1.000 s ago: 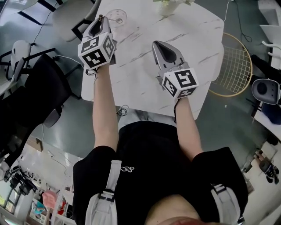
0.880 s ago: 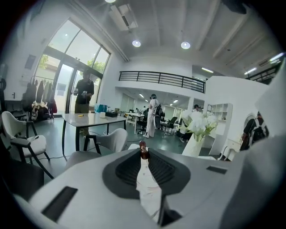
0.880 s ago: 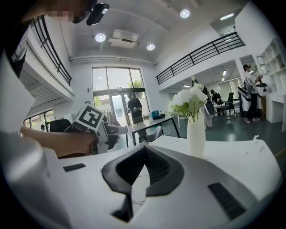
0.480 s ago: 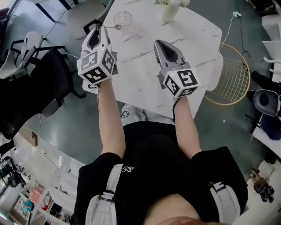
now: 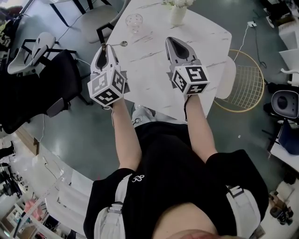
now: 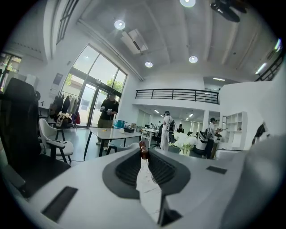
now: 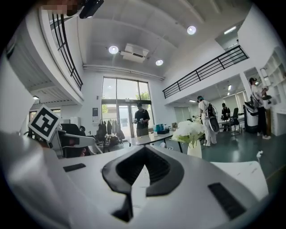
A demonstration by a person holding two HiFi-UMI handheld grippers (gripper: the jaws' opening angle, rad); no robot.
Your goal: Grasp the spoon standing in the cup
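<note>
In the head view a metal spoon (image 5: 122,44) sticks out sideways from the tip of my left gripper (image 5: 107,45), above the left edge of the white marble table (image 5: 154,70). The left jaws are shut on the spoon's handle; in the left gripper view a small brown end (image 6: 143,154) shows pinched between the pads at the left gripper's (image 6: 143,150) tip. The clear glass cup (image 5: 134,19) stands farther back on the table, apart from the spoon. My right gripper (image 5: 168,39) hovers over the table's middle, shut and holding nothing, as the right gripper view (image 7: 144,148) also shows.
A white vase of flowers (image 5: 177,14) stands at the table's far edge, right of the cup. A black office chair (image 5: 42,88) and a white chair (image 5: 28,51) are to the left, a gold wire chair (image 5: 247,74) to the right. People stand in the background.
The spoon was at the cup; now it hangs from the left gripper's tip, clear of the cup and nearer me. Both grippers have drawn back slightly.
</note>
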